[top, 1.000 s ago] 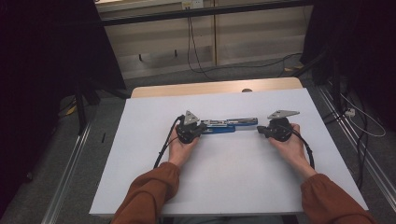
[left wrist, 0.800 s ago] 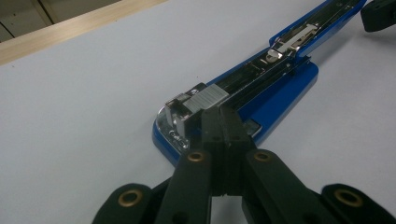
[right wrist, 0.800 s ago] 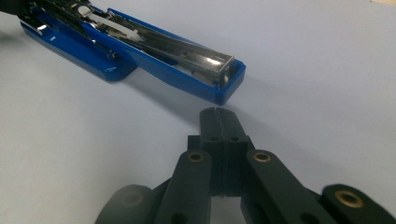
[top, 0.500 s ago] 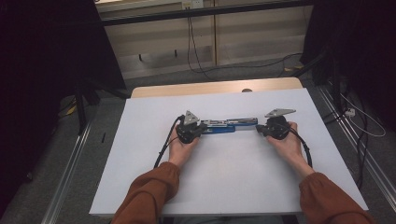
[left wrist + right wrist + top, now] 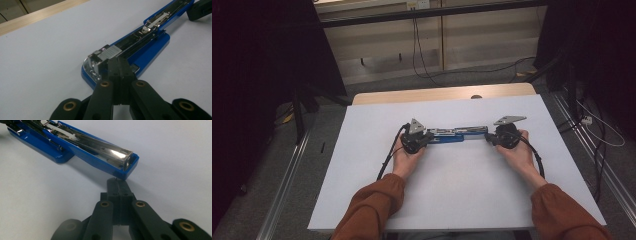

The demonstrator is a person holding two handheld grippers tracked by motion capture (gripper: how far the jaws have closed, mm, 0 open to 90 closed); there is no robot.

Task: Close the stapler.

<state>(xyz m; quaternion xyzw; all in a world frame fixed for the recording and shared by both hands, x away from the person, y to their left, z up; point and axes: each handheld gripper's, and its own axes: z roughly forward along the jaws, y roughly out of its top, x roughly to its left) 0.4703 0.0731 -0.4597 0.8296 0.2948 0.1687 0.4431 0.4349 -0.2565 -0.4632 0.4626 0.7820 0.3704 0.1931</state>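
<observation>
A blue stapler (image 5: 453, 136) lies swung open flat across the middle of the white table top (image 5: 462, 190); its chrome magazine faces up. In the left gripper view my left gripper (image 5: 119, 61) is shut, and its tips rest against the metal front end of the stapler's (image 5: 150, 45) base half. My right gripper (image 5: 117, 181) is shut too. Its tips sit on the table just short of the blue end of the stapler's lid (image 5: 125, 167), with nothing between the jaws. In the high view the left gripper (image 5: 428, 138) and right gripper (image 5: 488, 138) point at each other from the stapler's two ends.
A wooden table edge (image 5: 437, 94) runs along the back of the white sheet. Cables (image 5: 419, 55) trail over the floor beyond it, and metal rails (image 5: 287, 180) flank the table. Dark curtains hang at both sides.
My right gripper has edged slightly left toward the stapler's lid end. The left gripper and the stapler have stayed put.
</observation>
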